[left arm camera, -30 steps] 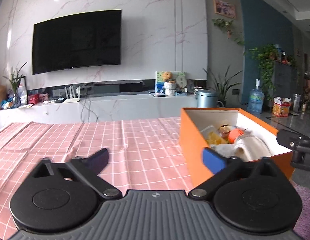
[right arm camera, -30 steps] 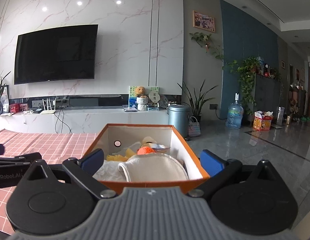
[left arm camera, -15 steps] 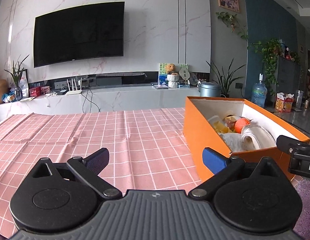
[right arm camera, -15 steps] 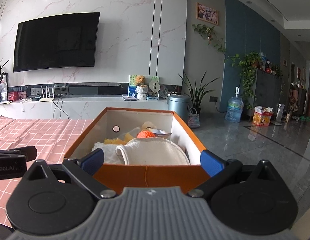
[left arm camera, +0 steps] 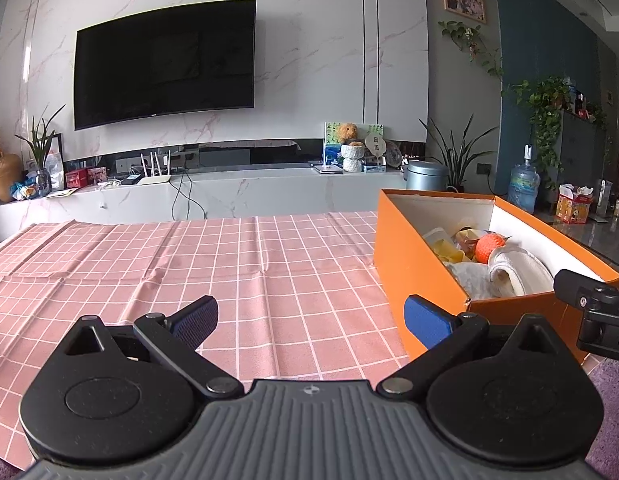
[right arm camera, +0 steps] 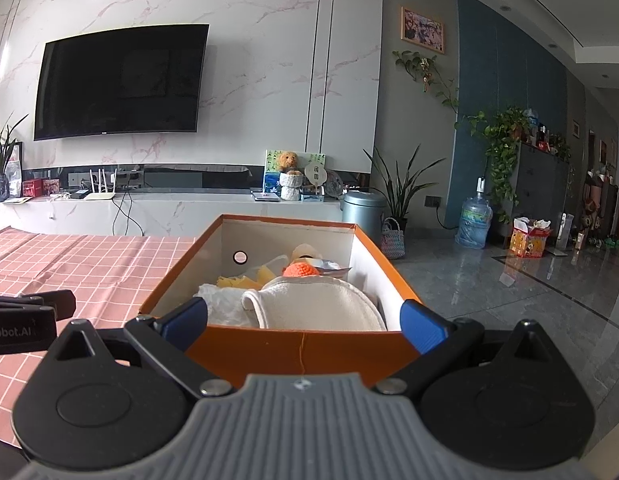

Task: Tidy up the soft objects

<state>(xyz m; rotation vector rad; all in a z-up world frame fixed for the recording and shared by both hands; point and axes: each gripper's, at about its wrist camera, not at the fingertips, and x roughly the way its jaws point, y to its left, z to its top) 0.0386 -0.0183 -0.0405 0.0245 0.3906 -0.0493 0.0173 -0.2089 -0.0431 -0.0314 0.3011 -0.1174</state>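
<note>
In the left wrist view we see our left gripper [left arm camera: 311, 318] spread wide and empty over the pink checked tablecloth [left arm camera: 237, 264]; the orange box [left arm camera: 413, 264] sits at right. In the right wrist view our right gripper [right arm camera: 305, 318] gapes wide, empty, at lower centre before the box, where a cream cloth [right arm camera: 321, 306], white cloth [right arm camera: 221, 304] and orange knitted ball [right arm camera: 303, 270] lie.

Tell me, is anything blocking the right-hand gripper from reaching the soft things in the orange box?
Only the orange box's near wall. The right gripper is open and empty; the cream cloth lies just beyond, uncovered.
</note>
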